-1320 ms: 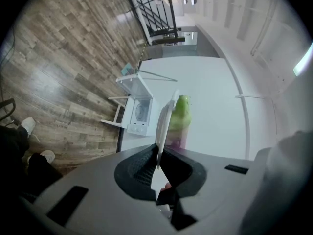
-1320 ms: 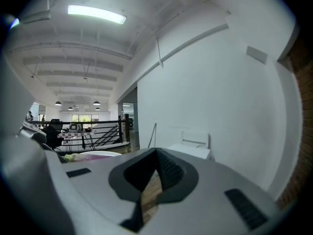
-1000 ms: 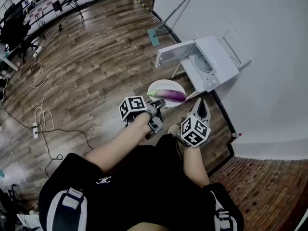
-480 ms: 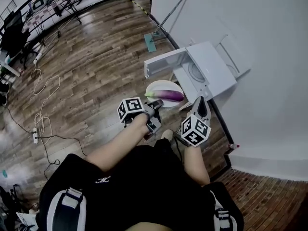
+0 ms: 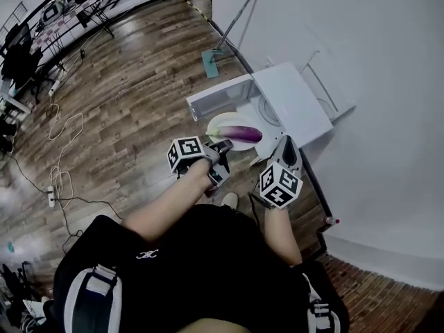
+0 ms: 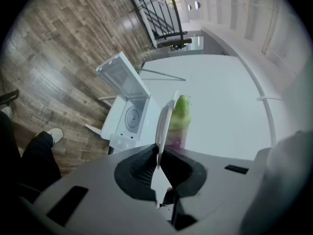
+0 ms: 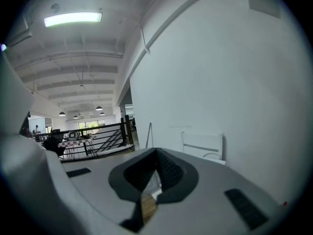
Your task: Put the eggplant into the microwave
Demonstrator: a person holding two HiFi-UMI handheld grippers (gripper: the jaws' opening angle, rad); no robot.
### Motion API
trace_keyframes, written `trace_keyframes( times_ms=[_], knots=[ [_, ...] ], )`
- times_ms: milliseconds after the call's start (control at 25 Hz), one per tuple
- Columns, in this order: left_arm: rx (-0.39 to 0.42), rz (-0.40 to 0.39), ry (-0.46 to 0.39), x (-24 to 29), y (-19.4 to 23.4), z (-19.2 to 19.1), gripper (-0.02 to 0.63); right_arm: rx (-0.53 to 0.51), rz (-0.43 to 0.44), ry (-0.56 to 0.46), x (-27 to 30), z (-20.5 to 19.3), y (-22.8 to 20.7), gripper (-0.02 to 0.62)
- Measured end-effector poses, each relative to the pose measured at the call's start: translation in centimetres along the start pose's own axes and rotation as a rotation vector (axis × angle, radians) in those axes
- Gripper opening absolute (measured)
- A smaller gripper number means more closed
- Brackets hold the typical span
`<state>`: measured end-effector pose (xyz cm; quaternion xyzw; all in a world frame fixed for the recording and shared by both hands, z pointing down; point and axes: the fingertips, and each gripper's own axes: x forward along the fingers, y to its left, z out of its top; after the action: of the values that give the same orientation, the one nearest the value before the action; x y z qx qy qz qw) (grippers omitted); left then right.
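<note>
A purple eggplant (image 5: 241, 133) with a green stem end lies on a white plate (image 5: 223, 122). My left gripper (image 5: 223, 146) is shut on the plate's near rim and carries it level. In the left gripper view the plate (image 6: 164, 124) stands edge-on between the pads, with the eggplant (image 6: 181, 116) beyond it. Just ahead, the white microwave (image 5: 295, 106) stands against the wall with its door (image 5: 218, 97) swung open. That view also shows the microwave (image 6: 129, 117) and its turntable. My right gripper (image 5: 288, 151) hangs shut and empty right of the plate; its jaws (image 7: 155, 153) meet.
A mop (image 5: 232, 30) leans on the white wall. Cables (image 5: 64, 155) and a power strip (image 5: 50, 191) lie on the wooden floor at left. A white chair (image 7: 203, 146) stands behind the microwave. Desks and a black railing (image 7: 93, 136) are further off.
Both grippers and the plate with the eggplant have moved forward towards the microwave, which now sits closer, its open door right beside the plate.
</note>
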<state>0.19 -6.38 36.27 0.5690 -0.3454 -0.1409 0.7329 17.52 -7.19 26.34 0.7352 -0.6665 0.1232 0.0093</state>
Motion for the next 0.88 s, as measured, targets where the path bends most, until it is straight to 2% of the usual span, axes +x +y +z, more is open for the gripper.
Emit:
trace_keyframes(
  times_ms=[160, 480, 680, 880],
  knots=[
    [0.001, 0.010, -0.025, 7.2, -1.2, 0.4, 0.020, 0.002, 0.041, 0.020, 5.9, 0.1, -4.5, 0.012],
    [-0.002, 0.027, 0.009, 11.0, -1.3, 2.2, 0.020, -0.008, 0.078, 0.040, 9.7, 0.1, -4.6, 0.012],
    [0.020, 0.033, 0.073, 13.8, -0.7, 4.8, 0.020, -0.022, 0.071, 0.058, 12.4, -1.0, -3.4, 0.012],
    [0.068, 0.059, 0.179, 17.8, -1.6, 7.9, 0.018, -0.006, 0.003, 0.085, 16.6, -1.1, -3.5, 0.012]
  ],
)
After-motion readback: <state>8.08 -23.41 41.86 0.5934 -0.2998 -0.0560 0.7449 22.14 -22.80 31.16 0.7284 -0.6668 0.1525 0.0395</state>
